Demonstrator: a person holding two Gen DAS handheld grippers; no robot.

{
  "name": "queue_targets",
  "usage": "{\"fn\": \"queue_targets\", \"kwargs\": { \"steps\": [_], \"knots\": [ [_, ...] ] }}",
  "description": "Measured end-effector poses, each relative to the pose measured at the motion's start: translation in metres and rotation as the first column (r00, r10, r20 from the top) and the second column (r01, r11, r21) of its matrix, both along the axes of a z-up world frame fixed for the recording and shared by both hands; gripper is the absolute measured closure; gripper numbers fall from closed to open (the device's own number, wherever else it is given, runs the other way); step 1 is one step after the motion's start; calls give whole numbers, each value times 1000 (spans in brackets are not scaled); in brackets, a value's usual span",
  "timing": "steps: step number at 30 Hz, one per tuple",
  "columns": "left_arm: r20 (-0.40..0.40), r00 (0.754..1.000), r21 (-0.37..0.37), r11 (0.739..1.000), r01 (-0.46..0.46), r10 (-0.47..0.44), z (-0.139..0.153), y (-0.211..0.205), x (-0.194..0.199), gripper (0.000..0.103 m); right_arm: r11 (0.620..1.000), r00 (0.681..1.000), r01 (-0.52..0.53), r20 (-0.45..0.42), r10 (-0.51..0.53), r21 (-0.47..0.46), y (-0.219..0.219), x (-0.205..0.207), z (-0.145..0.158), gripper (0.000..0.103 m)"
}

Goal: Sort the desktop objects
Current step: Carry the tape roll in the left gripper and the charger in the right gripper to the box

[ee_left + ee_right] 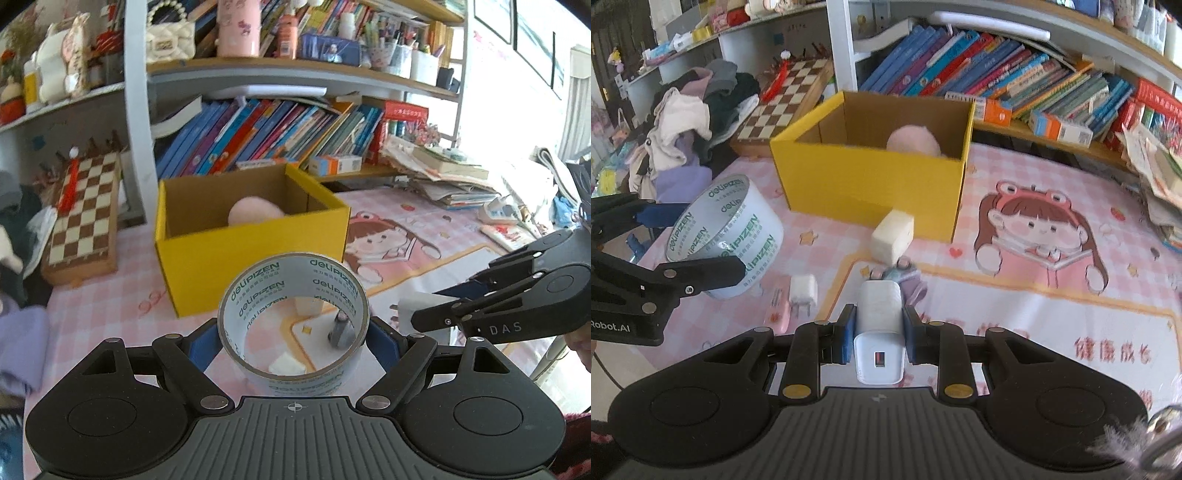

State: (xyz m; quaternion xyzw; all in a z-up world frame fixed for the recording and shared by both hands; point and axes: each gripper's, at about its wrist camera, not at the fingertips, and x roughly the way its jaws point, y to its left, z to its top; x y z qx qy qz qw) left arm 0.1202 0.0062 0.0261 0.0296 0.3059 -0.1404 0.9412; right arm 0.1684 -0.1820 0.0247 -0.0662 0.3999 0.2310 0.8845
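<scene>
Left gripper (pixel 293 338): its blue pads are clamping the roll of tape (pixel 293 325) across its outer wall, jaws standing wide, the roll's open core facing the camera.
Right gripper (pixel 879 332): it is pinching a white charger (pixel 879 325) by its flat sides, USB port facing back toward the camera.
Yellow box (pixel 871 181): it is sitting open-topped on the worktop (pixel 1034 295), ahead of both grippers, with a pink rounded thing (pixel 914 142) already lying inside.
Key relation: judging by both views, the tape is lying closer to the box's left end and the charger closer to its near wall; the left hand seems to be the nearer one.
Charger axis: its long axis is pointing away from the gripper, toward the box.
Left on the worktop: a cream block (pixel 892 238) just beside the box's near wall, and a small white plug (pixel 803 295) near the tape.
Hard to read: the charger's prongs are hidden, and the box floor is mostly cut off by its walls.
</scene>
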Motion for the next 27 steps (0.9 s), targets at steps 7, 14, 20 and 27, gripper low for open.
{"fn": "queue_targets", "kwargs": {
  "steps": [7,14,20,27],
  "knots": [
    [75,996,38,999,38,-40,22,-8,25,18,999,997,-39,65,39,-2,-2,26,29,79],
    [119,992,62,998,24,-32,34,-7,56,18,996,988,-89,126,90,-10,1,61,54,79],
    [146,989,84,996,-2,-11,42,-5,84,18,992,976,-124,176,126,-20,7,97,69,79],
    [157,988,111,993,-32,14,45,-3,119,18,986,963,-162,215,165,-34,16,143,79,79]
  ]
}}
